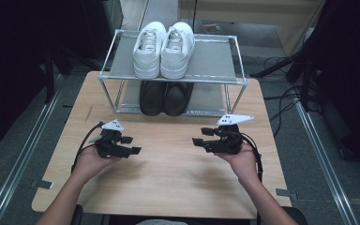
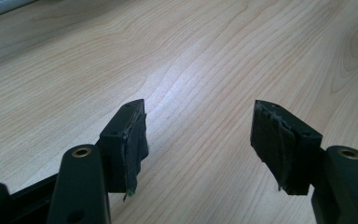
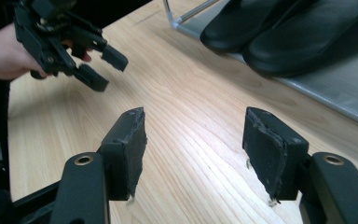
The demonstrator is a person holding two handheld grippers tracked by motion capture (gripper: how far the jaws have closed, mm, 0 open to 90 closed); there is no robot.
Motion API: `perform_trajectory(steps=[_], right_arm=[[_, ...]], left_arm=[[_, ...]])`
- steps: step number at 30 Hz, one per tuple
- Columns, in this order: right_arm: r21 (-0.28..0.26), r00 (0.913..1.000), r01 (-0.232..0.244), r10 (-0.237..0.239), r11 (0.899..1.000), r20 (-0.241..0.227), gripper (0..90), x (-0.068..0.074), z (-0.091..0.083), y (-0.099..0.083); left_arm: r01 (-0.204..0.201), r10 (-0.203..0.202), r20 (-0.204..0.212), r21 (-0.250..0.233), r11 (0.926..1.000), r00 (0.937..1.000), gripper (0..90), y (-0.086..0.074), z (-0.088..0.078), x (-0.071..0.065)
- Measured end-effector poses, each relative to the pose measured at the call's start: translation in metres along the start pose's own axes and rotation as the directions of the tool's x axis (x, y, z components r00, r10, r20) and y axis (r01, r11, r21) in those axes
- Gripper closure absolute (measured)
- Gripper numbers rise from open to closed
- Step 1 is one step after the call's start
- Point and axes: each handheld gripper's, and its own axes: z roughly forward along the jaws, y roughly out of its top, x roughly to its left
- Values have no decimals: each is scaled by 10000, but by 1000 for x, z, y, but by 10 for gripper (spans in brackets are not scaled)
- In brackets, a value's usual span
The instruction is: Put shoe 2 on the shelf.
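A metal shoe rack [image 1: 215,61] stands at the far end of the wooden table [image 1: 168,183]. A pair of white sneakers [image 1: 164,49] rests on its top shelf, and a pair of black shoes [image 1: 165,97] on its lower shelf. The black shoes [image 3: 289,32] lie ahead and to the right in the right gripper view. My left gripper [image 1: 132,145] hovers over the table's left half, open and empty, above bare wood [image 2: 199,106]. My right gripper [image 1: 201,136] faces it from the right, also open with nothing between its jaws [image 3: 196,113]. The left gripper [image 3: 109,70] appears open in the right gripper view.
The table's near half [image 2: 214,56] is bare wood between the two hands. Dark cables [image 1: 281,103] trail on the grey floor to the right, and metal floor rails [image 1: 318,154] run along both sides of the table.
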Motion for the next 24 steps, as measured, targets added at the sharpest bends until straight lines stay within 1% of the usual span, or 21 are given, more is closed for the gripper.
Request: perform_trajectory(steps=[4, 6, 9, 11, 13, 14, 15, 16, 17, 18, 23, 24], right_arm=[[-33, 9999, -3, 4, 10000, 108, 406, -4, -2, -8], [-56, 9998, -139, 140, 9999, 106, 404, -7, -3, -14], [-55, 9994, -261, 262, 9996, 225, 406, -13, -6, -20], [-84, 9995, -251, 253, 9996, 207, 407, -15, -6, -23], [-122, 9993, -320, 322, 9994, 165, 386, -18, -6, -25], [-122, 9989, -356, 359, 9993, 299, 361, -20, -5, -27], [-122, 9989, -356, 359, 9993, 299, 361, -20, -5, -27], [-67, 9980, -328, 332, 9994, 534, 337, -21, -4, -28], [212, 9951, -267, 245, 9994, 963, 316, -23, -2, -28], [300, 9934, -256, 221, 9992, 1127, 311, -23, -2, -29], [376, 9919, -278, 228, 9989, 1253, 270, -28, -2, -31], [337, 9892, -324, 272, 9989, 1439, 269, -31, -1, -31]], left_arm=[[17, -17, 11, 54, 10000, 10000, 364, 0, 1, -1], [-12, 12, 4, 78, 10000, 10000, 364, 0, 1, -1], [-53, 53, -4, 54, 10000, 10000, 363, 0, 1, -2], [-83, 83, 21, 68, 9999, 10000, 363, 0, 2, -3], [-172, 172, 9, 121, 9998, 9999, 363, 0, 3, -4], [-229, 230, -21, 164, 9996, 9997, 363, 0, 3, -4], [-263, 265, -61, 196, 9995, 9996, 363, 0, 4, -4], [-283, 285, -66, 198, 9994, 9996, 363, 0, 4, -4], [-264, 265, -59, 184, 9995, 9996, 362, 0, 4, -4], [-264, 265, -59, 184, 9995, 9996, 362, 0, 4, -4], [-240, 240, -24, 122, 9996, 9997, 361, 0, 3, -4], [-261, 261, -4, 114, 9996, 9997, 361, 0, 4, -4]])
